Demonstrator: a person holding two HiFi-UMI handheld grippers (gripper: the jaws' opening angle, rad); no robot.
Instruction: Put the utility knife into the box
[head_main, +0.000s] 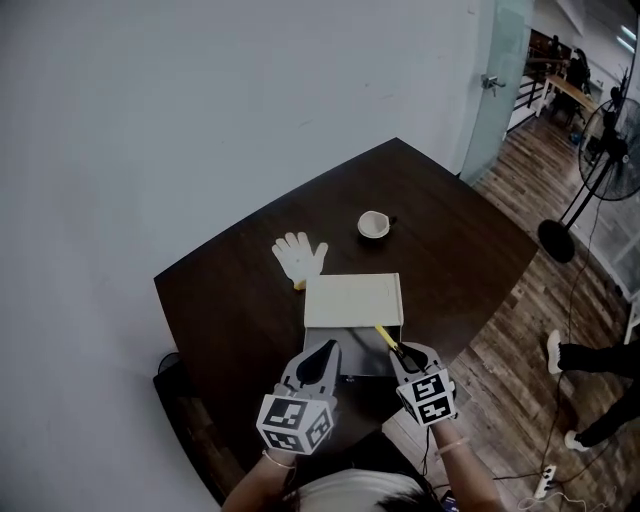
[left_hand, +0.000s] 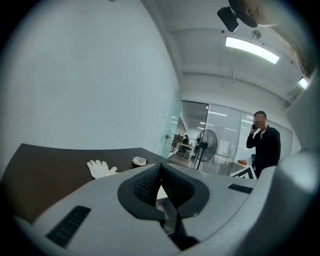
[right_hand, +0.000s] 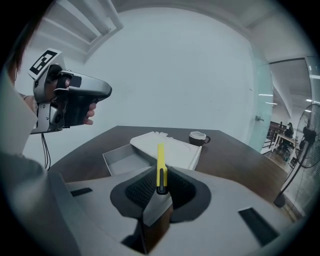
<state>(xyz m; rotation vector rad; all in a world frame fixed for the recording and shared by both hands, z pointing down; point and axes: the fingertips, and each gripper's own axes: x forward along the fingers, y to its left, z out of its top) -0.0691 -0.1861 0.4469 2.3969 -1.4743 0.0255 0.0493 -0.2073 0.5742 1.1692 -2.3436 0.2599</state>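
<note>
Right gripper (right_hand: 160, 186) is clamped on the utility knife (right_hand: 160, 159). The yellow body sticks out forward past the jaws, so the free end can go in first. The knife is in the air by the near right side of the box (right_hand: 121, 159), not in yet. The box sits open on the table (head_main: 250, 330), its lid (head_main: 353, 298) at the far side, out of the drop path. Left gripper (left_hand: 159, 172) has its jaws together, empty, near left of the box, probably on standby to steady it. Glove (head_main: 299, 257) and cup (head_main: 373, 225) sit farther off, not in play.
</note>
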